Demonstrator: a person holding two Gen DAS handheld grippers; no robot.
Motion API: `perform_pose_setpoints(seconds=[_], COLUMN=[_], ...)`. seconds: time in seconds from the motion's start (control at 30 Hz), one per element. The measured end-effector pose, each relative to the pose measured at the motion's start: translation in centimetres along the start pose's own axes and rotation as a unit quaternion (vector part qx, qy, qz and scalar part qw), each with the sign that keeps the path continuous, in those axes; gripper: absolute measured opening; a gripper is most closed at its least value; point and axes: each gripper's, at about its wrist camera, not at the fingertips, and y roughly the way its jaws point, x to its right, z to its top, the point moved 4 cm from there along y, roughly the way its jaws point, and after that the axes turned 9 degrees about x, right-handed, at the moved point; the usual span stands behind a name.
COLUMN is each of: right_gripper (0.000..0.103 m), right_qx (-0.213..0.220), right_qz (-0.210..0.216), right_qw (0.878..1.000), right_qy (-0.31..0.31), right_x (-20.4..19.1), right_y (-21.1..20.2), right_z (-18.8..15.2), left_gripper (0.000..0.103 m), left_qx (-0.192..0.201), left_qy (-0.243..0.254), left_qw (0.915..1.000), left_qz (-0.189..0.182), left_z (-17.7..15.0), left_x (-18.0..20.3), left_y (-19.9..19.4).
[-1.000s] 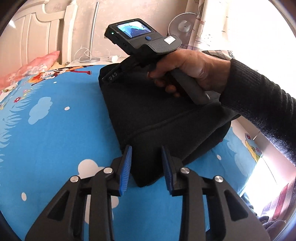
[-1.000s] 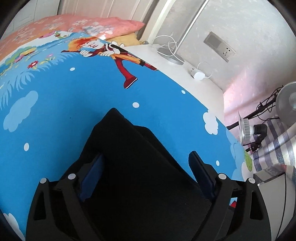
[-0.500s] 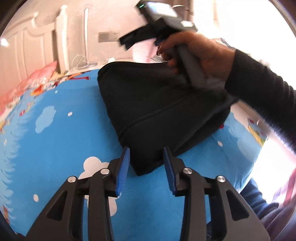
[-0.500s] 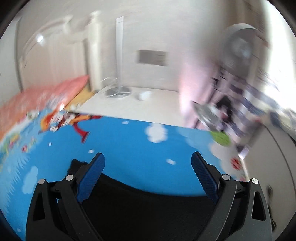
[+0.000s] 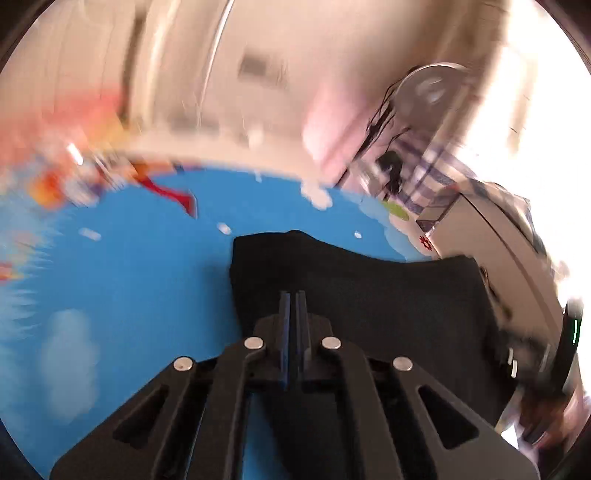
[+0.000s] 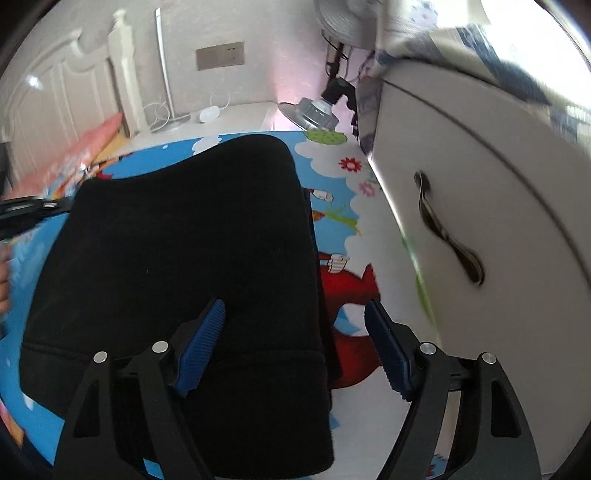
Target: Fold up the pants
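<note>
The black pants (image 6: 184, 221) lie folded in a thick block on the blue cartoon bedsheet (image 6: 332, 206). My right gripper (image 6: 295, 306) hovers over their right edge with its jaws closing. One blue pad (image 6: 203, 343) is above the fabric and the other over the sheet, neither pressing. In the blurred left wrist view, my left gripper (image 5: 293, 293) is shut above the left part of the pants (image 5: 369, 295), with no cloth visible between its pads. The left tool's black body (image 6: 29, 210) shows at the pants' left side.
A white cabinet (image 6: 498, 166) with a curved metal handle (image 6: 448, 236) stands close to the bed's right edge. Behind are a fan (image 6: 343, 22), a white nightstand (image 6: 236, 114) with cables, a pink pillow (image 6: 88, 147) and the headboard (image 6: 55, 92).
The left gripper has shut and swung quickly over the pants. The right gripper has rolled and shifted to the pants' right edge, its jaws a little narrower.
</note>
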Motion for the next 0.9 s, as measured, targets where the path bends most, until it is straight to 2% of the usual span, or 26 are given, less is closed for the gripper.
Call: perform_pose_setpoints(seconds=[0.1, 0.17, 0.2, 0.27, 0.3, 0.33, 0.37, 0.43, 0.5, 0.53, 0.57, 0.6, 0.63, 0.73, 0.8, 0.83, 0.9], right_gripper=[0.074, 0.077, 0.078, 0.080, 0.080, 0.081, 0.081, 0.081, 0.081, 0.081, 0.081, 0.081, 0.081, 0.081, 0.081, 0.081, 0.081], right_qx=[0.003, 0.004, 0.004, 0.001, 0.001, 0.002, 0.002, 0.003, 0.005, 0.007, 0.008, 0.010, 0.011, 0.008, 0.009, 0.009, 0.009], right_qz=[0.010, 0.019, 0.025, 0.032, 0.034, 0.033, 0.032, 0.024, 0.016, 0.011, 0.000, -0.009, -0.011, -0.004, -0.002, -0.001, -0.003], right_qw=[1.000, 0.999, 0.999, 0.998, 0.998, 0.997, 0.997, 0.998, 0.998, 0.998, 0.999, 0.999, 0.999, 0.999, 0.998, 0.998, 0.998], right_qy=[0.016, 0.029, 0.039, 0.056, 0.061, 0.063, 0.064, 0.061, 0.056, 0.055, 0.052, 0.050, 0.049, 0.051, 0.055, 0.058, 0.057], right_x=[0.2, 0.6, 0.9, 1.4, 1.5, 1.4, 1.5, 1.3, 1.2, 1.2, 1.2, 1.2, 1.3, 1.2, 1.3, 1.4, 1.4], right_y=[0.2, 0.3, 0.4, 0.7, 0.8, 0.8, 0.7, 0.6, 0.6, 0.6, 0.5, 0.5, 0.5, 0.6, 0.5, 0.5, 0.5], right_z=[-0.4, -0.8, -0.9, -1.0, -1.1, -1.1, -1.2, -1.3, -1.2, -1.2, -1.3, -1.2, -1.2, -1.2, -1.3, -1.3, -1.3], left_gripper=[0.002, 0.001, 0.001, 0.002, 0.003, 0.008, 0.009, 0.009, 0.012, 0.012, 0.012, 0.010, 0.005, 0.003, 0.010, 0.016, 0.017], left_qx=[-0.022, -0.002, 0.012, 0.046, 0.053, 0.043, 0.027, -0.015, -0.047, -0.063, -0.076, -0.089, -0.100, -0.100, -0.056, -0.046, -0.050], left_qy=[-0.005, -0.008, -0.015, 0.005, 0.046, 0.088, 0.130, 0.203, 0.236, 0.249, 0.262, 0.273, 0.271, 0.243, 0.238, 0.239, 0.234], left_qw=[0.9993, 0.9965, 0.9964, 0.9973, 0.9971, 0.9951, 0.9909, 0.9741, 0.9584, 0.9528, 0.9502, 0.9504, 0.9515, 0.9601, 0.9628, 0.9627, 0.9652], left_qz=[0.031, 0.083, 0.082, 0.058, 0.030, 0.004, -0.023, -0.098, -0.153, -0.161, -0.151, -0.119, -0.106, -0.095, -0.114, -0.118, -0.105], left_z=[2.5, 5.0, 5.9, 7.2, 7.2, 6.6, 5.7, 2.4, -0.2, -1.2, -2.0, -2.5, -2.5, -0.6, 0.9, 1.4, 1.3], left_x=[-1.8, -2.5, -2.2, 0.6, 4.0, 7.1, 10.2, 16.8, 20.8, 22.2, 23.2, 23.6, 23.7, 24.5, 25.9, 26.3, 26.4], left_y=[5.2, 5.9, 5.5, 4.0, 3.4, 3.5, 3.9, 5.1, 6.7, 8.0, 9.5, 11.8, 13.1, 13.7, 11.4, 10.8, 11.3])
